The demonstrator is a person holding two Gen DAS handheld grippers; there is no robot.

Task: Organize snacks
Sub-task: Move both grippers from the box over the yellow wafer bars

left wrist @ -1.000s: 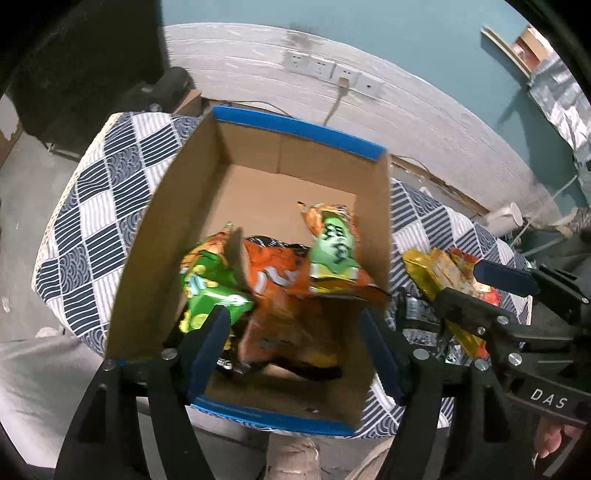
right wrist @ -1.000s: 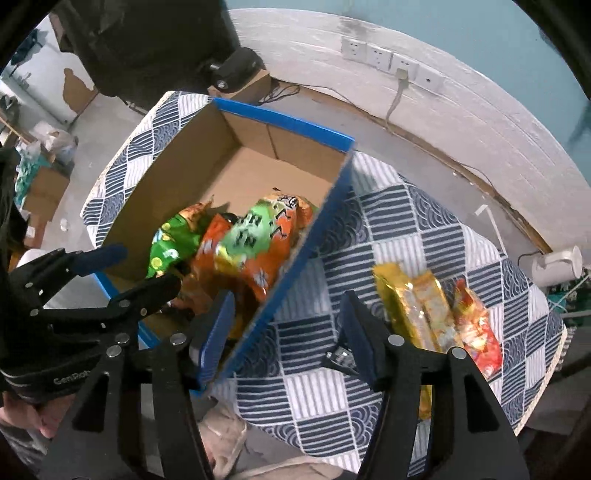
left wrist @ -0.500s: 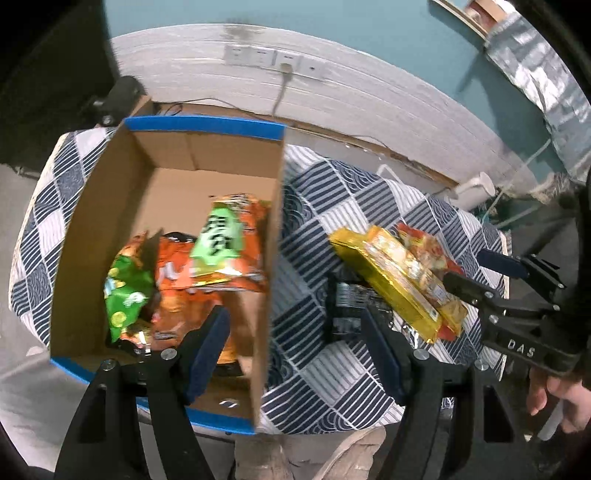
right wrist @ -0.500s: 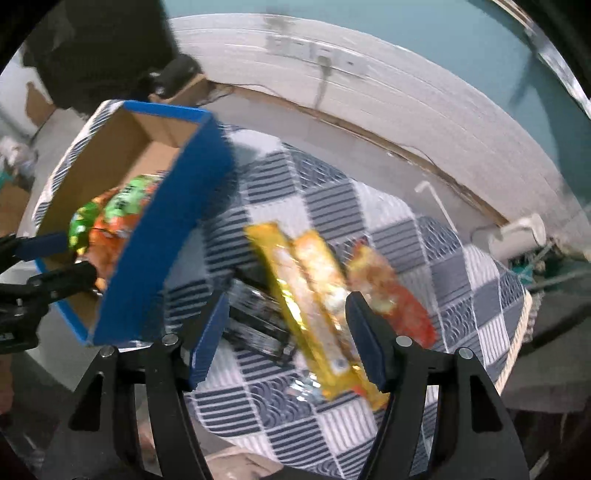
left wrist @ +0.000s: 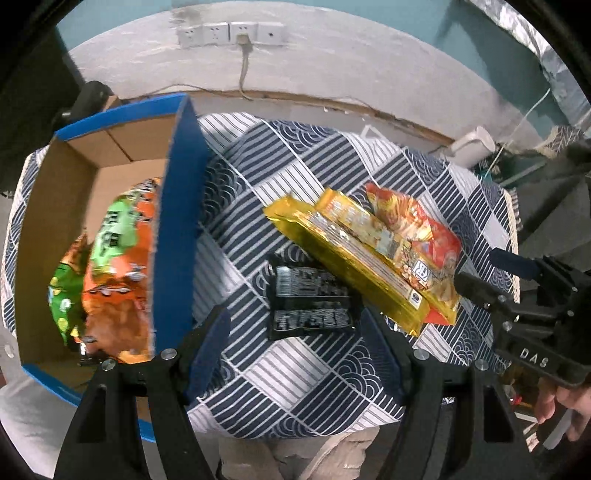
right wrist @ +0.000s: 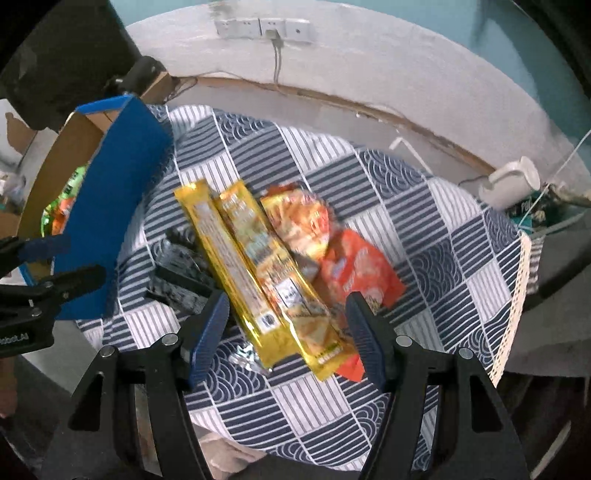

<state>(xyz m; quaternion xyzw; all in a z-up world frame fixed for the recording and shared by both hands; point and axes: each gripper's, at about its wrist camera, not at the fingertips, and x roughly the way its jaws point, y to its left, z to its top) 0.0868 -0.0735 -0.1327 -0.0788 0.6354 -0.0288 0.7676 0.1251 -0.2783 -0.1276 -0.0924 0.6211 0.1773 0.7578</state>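
Note:
A blue-sided cardboard box (left wrist: 177,236) stands at the table's left and holds orange and green snack bags (left wrist: 110,258). On the patterned cloth lie a black packet (left wrist: 310,299), two long yellow packets (left wrist: 343,254) and an orange-red bag (left wrist: 417,221). My left gripper (left wrist: 295,347) is open and empty just above the black packet. My right gripper (right wrist: 288,332) is open and empty over the near ends of the yellow packets (right wrist: 255,269), with the orange-red bag (right wrist: 343,262) to its right. The box (right wrist: 110,218) shows at left there.
The round table (right wrist: 461,266) with its blue-and-white cloth ends close behind the packets. A white wall with sockets (right wrist: 266,29) is behind. A white roll (right wrist: 509,184) lies beyond the table's right edge. Dark objects (right wrist: 55,55) stand at the back left.
Both grippers have swung right, from over the box to over the loose packets on the cloth. Both stay open and empty. The snacks have not moved.

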